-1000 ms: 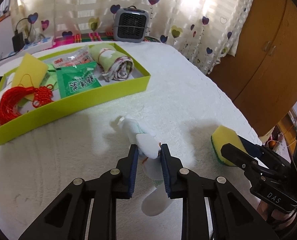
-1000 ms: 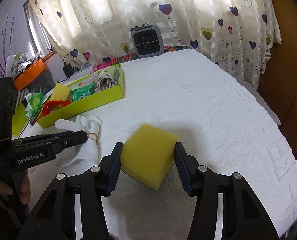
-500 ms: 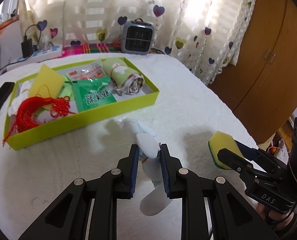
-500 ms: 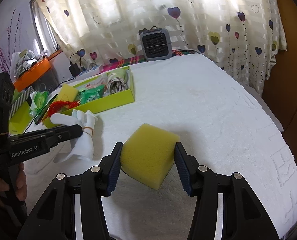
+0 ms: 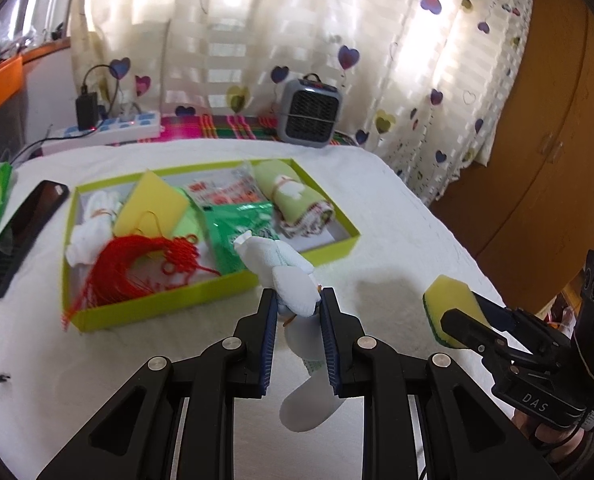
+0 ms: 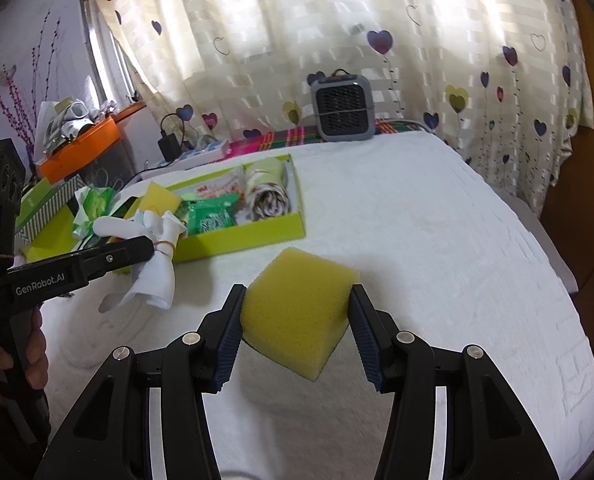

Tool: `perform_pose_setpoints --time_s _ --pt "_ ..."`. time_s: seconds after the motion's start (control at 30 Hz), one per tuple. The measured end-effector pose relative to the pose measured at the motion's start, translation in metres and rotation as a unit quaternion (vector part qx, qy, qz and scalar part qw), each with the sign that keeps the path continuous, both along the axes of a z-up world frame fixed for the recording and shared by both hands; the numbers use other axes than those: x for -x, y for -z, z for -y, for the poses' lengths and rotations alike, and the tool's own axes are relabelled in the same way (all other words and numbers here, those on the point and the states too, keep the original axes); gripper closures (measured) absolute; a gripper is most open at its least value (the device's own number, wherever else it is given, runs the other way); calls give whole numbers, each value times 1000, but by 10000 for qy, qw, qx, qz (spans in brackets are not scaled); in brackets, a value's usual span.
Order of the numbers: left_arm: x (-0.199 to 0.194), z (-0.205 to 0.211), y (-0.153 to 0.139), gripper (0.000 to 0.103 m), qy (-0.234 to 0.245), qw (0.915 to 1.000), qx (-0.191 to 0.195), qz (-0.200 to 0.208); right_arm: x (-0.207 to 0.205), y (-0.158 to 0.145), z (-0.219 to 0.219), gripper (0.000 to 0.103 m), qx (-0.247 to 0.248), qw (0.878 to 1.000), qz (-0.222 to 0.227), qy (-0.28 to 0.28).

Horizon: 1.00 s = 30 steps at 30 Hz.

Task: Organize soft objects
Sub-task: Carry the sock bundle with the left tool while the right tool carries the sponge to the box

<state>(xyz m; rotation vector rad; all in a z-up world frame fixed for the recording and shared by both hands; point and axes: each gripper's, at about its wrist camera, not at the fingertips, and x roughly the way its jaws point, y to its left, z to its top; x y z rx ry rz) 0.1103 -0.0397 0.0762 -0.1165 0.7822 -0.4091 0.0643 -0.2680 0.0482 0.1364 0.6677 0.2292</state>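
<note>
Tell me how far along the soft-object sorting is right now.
Mostly done: the green tray already holds a rolled towel, a sponge, packets and a red tassel. In hand: the left tool grips bundled white socks at the tray's edge; the right tool grips a yellow sponge. Left: dropping both in.

Daylight pours through the heart-print curtain [image 5: 297,32] across the top of both views, blowing out pale bands in its folds. The white bedspread [image 6: 417,220] is evenly bright, its raised texture washed out near the frame centre. Soft, diffuse shadows fall toward the camera beneath the held items, at the lower middle of each frame. Fisheye distortion curves the bed edge and bends the wooden wardrobe [image 5: 545,152] at the right; the corners fall to black vignette. The left wrist view carries slight motion blur, clearest on the red tassel [image 5: 137,264] at left.
</note>
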Motion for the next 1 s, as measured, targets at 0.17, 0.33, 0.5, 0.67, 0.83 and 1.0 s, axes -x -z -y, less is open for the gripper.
perform_pose_setpoints --time_s 0.17,0.33,0.5,0.67,0.83,1.0 --pt "-11 -11 -6 83 -135 9999 -9 71 -10 -6 -12 51 11 9998 48 -171" --pt "-26 -24 -11 83 -288 9995 -50 134 -26 -10 -24 51 -74 9993 65 -359" --pt "-41 -38 -11 83 -407 9991 -30 94 -44 -14 -34 51 -128 9987 73 -498" --pt "-52 -48 -9 83 -496 9988 -16 57 -63 -16 -42 51 -189 9979 46 -619" --pt "-65 -56 -9 83 -568 9984 12 63 -82 -16 -52 51 -249 9971 -20 -716" --pt "-74 -59 -7 83 -580 9983 -23 50 -97 -17 -61 51 -191 9968 -15 -778"
